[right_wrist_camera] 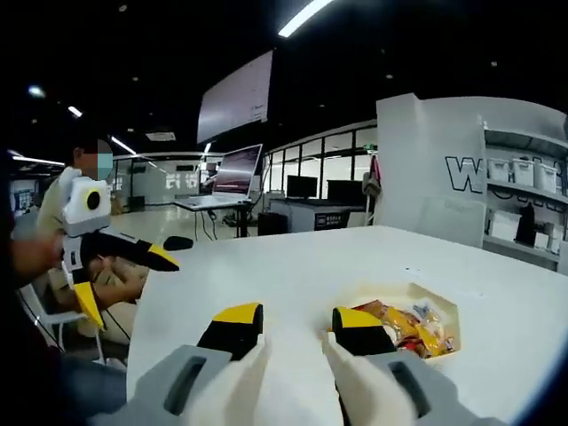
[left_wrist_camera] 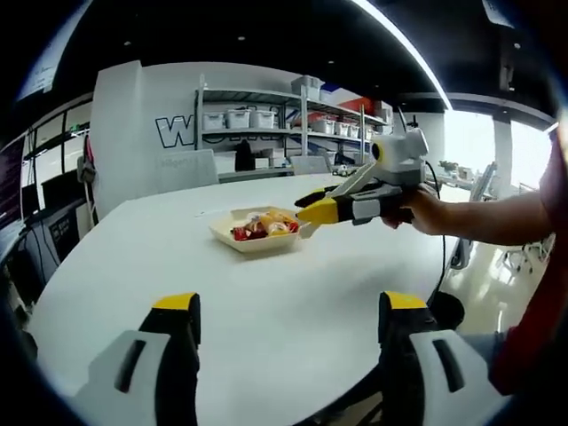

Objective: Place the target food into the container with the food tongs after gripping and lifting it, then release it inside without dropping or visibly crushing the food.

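Note:
A shallow cream tray [left_wrist_camera: 222, 231] holding colourful wrapped food [left_wrist_camera: 264, 225] rests on the white table [left_wrist_camera: 133, 257], past its middle. My left gripper [left_wrist_camera: 289, 302] hovers over the near part of the table, wide open with nothing between its jaws. A hand holds my right gripper [left_wrist_camera: 308, 205] just right of the tray, its tips beside the tray's rim. In the right gripper view, my right gripper [right_wrist_camera: 295, 318] is open and holds nothing, with the tray [right_wrist_camera: 399, 293] and its food [right_wrist_camera: 410, 327] just beyond its right jaw. The left gripper [right_wrist_camera: 124, 284] shows far left, open.
The round white table [right_wrist_camera: 311, 266] drops off at its near and side edges. Metal shelves with storage boxes [left_wrist_camera: 266, 120] stand behind it, next to a white partition [left_wrist_camera: 133, 124]. A desk with a laptop [right_wrist_camera: 232, 173] stands across the room.

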Tool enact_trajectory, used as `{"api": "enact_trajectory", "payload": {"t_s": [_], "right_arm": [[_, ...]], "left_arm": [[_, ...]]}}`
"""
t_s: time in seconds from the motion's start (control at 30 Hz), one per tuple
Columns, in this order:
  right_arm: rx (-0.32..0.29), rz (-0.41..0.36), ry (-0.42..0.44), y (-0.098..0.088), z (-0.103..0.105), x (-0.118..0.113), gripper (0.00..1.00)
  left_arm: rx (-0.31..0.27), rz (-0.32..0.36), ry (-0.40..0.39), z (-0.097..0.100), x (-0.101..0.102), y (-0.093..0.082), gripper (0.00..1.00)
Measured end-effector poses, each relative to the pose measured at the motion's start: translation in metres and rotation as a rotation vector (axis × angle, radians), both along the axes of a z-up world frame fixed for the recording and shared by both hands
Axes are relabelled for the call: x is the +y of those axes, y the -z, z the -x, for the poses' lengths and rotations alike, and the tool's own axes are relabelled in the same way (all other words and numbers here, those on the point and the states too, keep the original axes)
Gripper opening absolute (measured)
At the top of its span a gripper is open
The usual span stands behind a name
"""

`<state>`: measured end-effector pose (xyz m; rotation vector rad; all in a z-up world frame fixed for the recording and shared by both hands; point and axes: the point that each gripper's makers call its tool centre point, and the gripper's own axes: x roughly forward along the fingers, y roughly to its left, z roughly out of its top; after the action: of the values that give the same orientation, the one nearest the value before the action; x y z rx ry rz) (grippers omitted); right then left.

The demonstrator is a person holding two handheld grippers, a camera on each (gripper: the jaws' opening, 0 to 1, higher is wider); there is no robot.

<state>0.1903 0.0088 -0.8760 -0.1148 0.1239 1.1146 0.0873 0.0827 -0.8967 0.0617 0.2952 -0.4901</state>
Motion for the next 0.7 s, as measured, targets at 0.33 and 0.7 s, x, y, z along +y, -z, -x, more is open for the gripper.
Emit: {"api": "enact_trajectory", "payload": {"t_s": [0.33, 0.7], "right_arm": [[0.07, -0.012, -0.15, 0.003, 0.039, 0.009, 0.26], [0.134, -0.032, -0.231, 0.012, 0.058, 0.013, 0.26]], "left_arm": [[0.019, -0.002, 0.077, -0.005, -0.021, 0.004, 0.79], [0.04, 0.134, 0.151, -0.015, -0.04, -0.001, 0.63]]}}
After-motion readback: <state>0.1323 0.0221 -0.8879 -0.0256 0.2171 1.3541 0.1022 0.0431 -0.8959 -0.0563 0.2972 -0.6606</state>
